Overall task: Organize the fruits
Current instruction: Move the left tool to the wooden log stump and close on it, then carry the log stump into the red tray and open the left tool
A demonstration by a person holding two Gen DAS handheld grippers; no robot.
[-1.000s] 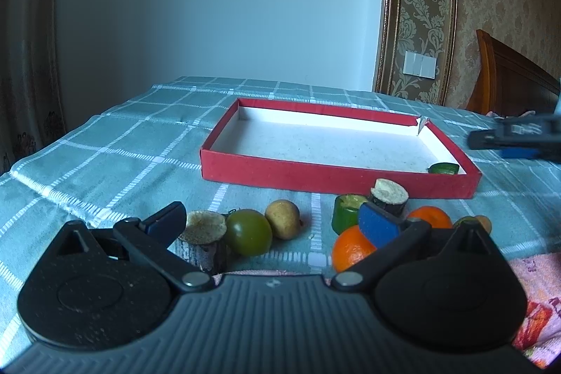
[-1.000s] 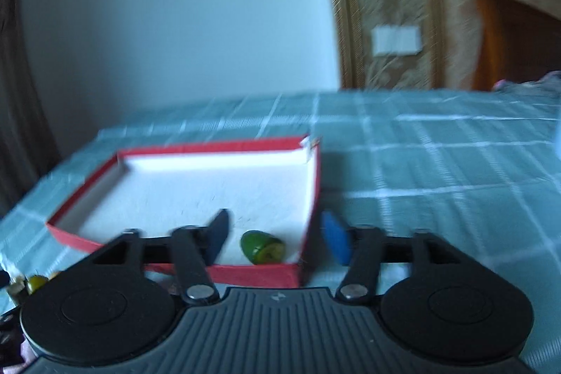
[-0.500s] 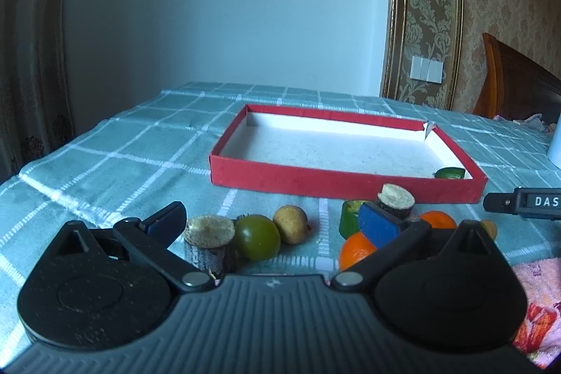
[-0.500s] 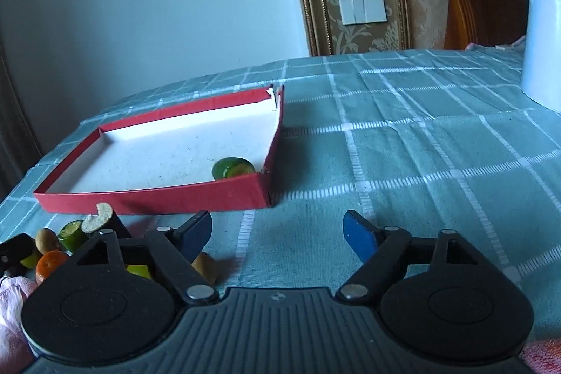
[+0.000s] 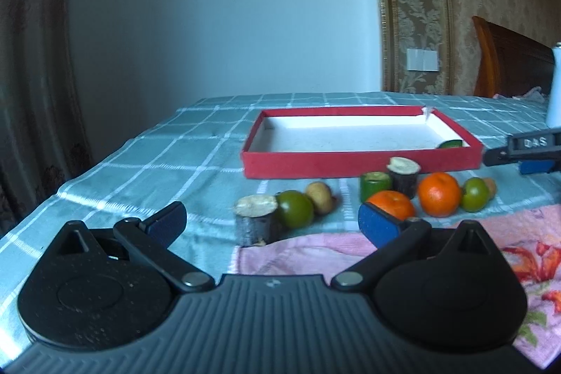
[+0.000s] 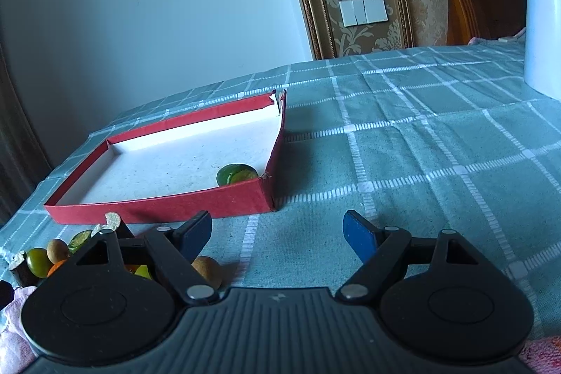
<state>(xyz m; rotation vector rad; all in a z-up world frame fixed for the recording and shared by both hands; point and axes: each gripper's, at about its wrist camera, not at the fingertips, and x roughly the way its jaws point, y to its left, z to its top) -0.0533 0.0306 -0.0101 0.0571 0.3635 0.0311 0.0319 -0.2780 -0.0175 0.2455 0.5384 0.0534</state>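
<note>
Bench (image 5: 168, 160): green checked cloth under everything, pink towel at the near edge.
Red tray (image 6: 168, 209): ahead-left of the right claw; one green piece (image 6: 236, 173) sits in its near right corner.
Loose fruit: oranges (image 5: 438, 193), green fruits (image 5: 294, 208) and stubs lie just ahead of the left claw, short of the tray.
Left claw (image 5: 273, 225): wide apart, empty.
Right claw (image 6: 278, 233): jaws have just been opening, nothing between them; brown fruit (image 6: 207, 270) just by its left finger.
Tip: straddle one fruit squarely, close gently, so round fruit doesn't roll.

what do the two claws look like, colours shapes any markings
Both claws, left and right, match: ribbed dark grey body, two round black discs, black angled link arms with silver pivot pins, and blue pads on the fingertips. Seen from the left camera, the right claw's black finger carries white lettering.
</note>
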